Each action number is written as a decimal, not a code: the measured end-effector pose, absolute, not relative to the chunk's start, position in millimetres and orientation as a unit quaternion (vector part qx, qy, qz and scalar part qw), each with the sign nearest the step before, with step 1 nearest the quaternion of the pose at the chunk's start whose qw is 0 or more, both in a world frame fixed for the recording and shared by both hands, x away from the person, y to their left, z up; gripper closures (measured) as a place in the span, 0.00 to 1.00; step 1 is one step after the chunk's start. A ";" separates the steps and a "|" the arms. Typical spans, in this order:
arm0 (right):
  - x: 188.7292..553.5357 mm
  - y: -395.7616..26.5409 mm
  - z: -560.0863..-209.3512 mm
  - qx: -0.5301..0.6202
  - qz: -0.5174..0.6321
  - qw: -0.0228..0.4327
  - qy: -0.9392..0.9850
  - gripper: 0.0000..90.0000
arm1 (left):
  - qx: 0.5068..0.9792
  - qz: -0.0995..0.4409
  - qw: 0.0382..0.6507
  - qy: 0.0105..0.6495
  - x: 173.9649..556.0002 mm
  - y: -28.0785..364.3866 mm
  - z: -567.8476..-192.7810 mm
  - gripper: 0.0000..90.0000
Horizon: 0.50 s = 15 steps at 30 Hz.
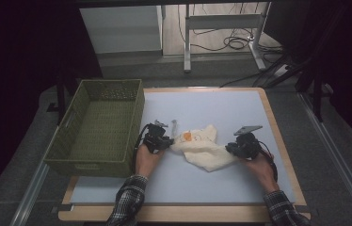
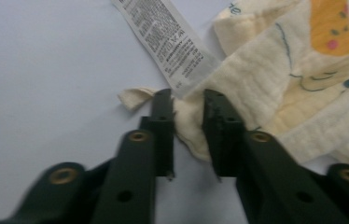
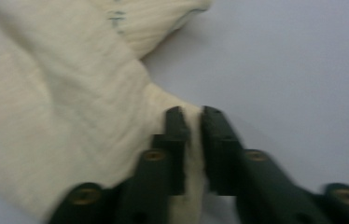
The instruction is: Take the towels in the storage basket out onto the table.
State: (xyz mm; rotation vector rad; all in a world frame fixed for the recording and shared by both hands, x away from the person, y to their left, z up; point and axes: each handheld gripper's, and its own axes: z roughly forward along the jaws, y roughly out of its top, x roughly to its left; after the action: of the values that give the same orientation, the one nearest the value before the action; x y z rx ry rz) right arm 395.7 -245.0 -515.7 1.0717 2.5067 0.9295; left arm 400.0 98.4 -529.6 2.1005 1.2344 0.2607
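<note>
A cream cloth (image 1: 204,146) with an orange print lies crumpled in the middle of the pale blue table (image 1: 221,106). My left gripper (image 1: 168,140) is at the cloth's left end. In the left gripper view its jaws (image 2: 187,100) pinch a corner of the cloth (image 2: 266,88), just below a white care label (image 2: 168,37). At the cloth's right end my right gripper (image 1: 229,148) is shut on an edge. In the right gripper view a fold of the cloth (image 3: 60,116) is clamped between the two jaws of this gripper (image 3: 192,114).
A green woven basket (image 1: 89,167) stands on the left part of the table, close to my left hand. A wooden rim borders the table. Desk legs and cables lie on the floor beyond the far edge.
</note>
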 end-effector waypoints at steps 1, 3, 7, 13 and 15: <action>395.2 -244.3 -515.4 0.365 0.320 0.128 0.865 0.97 | 0.804 0.094 0.343 0.476 398.5 98.9 -529.2 0.93; 393.4 -242.3 -512.6 0.364 0.306 0.132 0.870 0.98 | 0.802 0.099 0.349 0.475 392.7 100.0 -525.4 0.96; 384.3 -249.0 -500.7 0.361 0.327 0.136 0.863 0.99 | 0.794 0.109 0.362 0.476 377.7 106.1 -518.2 0.96; 356.0 -274.2 -483.2 0.348 0.367 0.145 0.850 0.98 | 0.791 0.129 0.384 0.459 325.3 106.2 -514.7 0.95; 347.3 -282.8 -482.9 0.349 0.374 0.144 0.847 0.98 | 0.792 0.139 0.381 0.456 312.4 102.0 -515.6 0.95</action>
State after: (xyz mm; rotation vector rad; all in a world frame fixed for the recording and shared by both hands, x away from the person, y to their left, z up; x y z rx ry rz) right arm 347.3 -282.8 -482.9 1.0070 2.4408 1.0781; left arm 312.4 102.0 -515.6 2.0220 1.1637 0.3552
